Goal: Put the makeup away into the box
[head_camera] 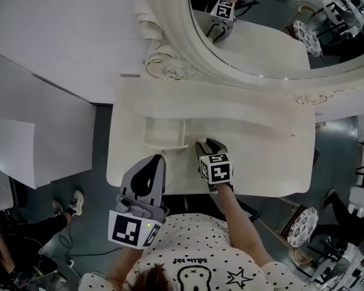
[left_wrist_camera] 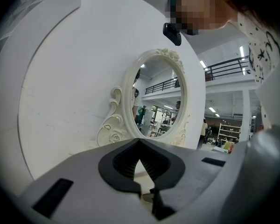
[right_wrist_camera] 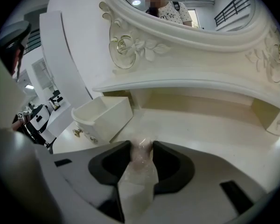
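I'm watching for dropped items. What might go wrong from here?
The translucent pinkish makeup item sits in the right gripper by a narrow grip, so it may slip out. The small open white drawer box lies left of it; a loose drop could miss its rim.

shirt [head_camera: 197, 241] print, perhaps "little kid"
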